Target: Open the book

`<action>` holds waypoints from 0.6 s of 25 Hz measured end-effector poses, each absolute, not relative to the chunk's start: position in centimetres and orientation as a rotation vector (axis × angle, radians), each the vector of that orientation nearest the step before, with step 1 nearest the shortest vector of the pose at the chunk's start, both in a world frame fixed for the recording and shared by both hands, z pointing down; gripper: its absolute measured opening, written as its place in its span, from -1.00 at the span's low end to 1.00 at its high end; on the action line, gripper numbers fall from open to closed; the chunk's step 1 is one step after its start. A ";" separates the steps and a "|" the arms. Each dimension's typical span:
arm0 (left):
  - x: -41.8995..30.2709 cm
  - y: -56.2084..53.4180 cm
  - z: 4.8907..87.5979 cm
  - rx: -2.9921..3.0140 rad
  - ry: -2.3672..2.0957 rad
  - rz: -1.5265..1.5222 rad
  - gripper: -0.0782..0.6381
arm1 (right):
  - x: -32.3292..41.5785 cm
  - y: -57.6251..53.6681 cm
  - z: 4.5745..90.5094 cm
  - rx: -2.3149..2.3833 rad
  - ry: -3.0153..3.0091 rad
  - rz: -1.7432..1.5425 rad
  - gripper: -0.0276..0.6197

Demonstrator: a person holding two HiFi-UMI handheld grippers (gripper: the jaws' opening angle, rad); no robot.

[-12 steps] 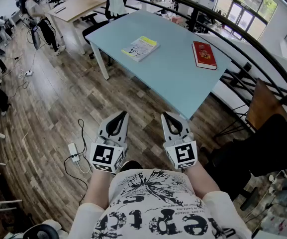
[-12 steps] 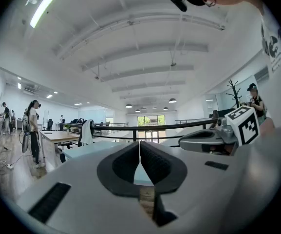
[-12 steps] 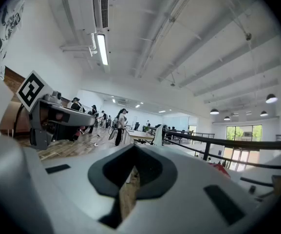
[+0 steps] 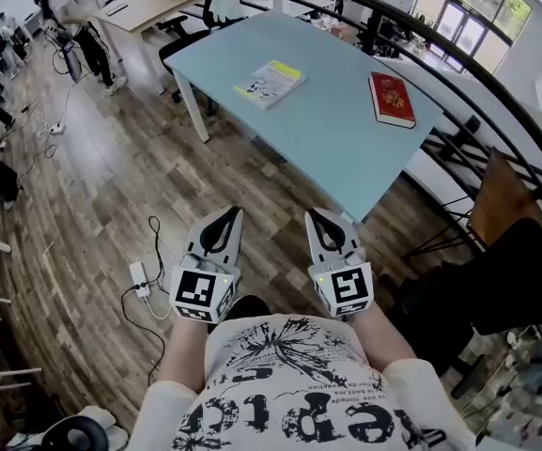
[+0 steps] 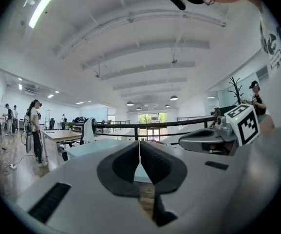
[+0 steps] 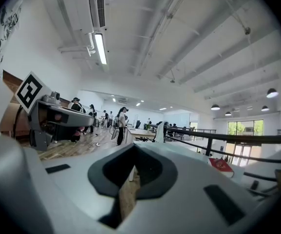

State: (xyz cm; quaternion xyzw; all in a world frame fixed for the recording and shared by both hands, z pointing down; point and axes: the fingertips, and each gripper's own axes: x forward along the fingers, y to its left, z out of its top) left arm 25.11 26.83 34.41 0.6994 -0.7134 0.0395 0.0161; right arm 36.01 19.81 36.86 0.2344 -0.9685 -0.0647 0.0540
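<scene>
Both sets of jaws closed and empty: left hand-held gripper (image 4: 234, 214), right hand-held gripper (image 4: 315, 217), level, well short of the bench (image 4: 327, 139). Red book (image 4: 392, 100) at 1 o'clock, yellow book (image 4: 269, 83) at 12. Risks: task doesn't say which book; closed jaws could shove the cover and slide the book toward the edge.

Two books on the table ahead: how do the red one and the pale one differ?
The red book has a red cover; the pale book a white, printed one with a yellow band. The red book looks thicker than the pale book. The red book lies right of the pale book. Both lie closed on the blue table.
</scene>
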 end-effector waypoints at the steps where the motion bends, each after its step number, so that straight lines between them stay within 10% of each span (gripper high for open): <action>1: 25.0 26.8 34.6 2.170 -2.218 0.128 -0.72 | 35.9 19.7 37.0 0.716 -2.944 -0.176 -0.88; 15: 13.2 21.5 37.5 2.148 -2.151 0.153 -0.72 | 24.9 13.7 40.2 0.782 -2.874 -0.088 -0.88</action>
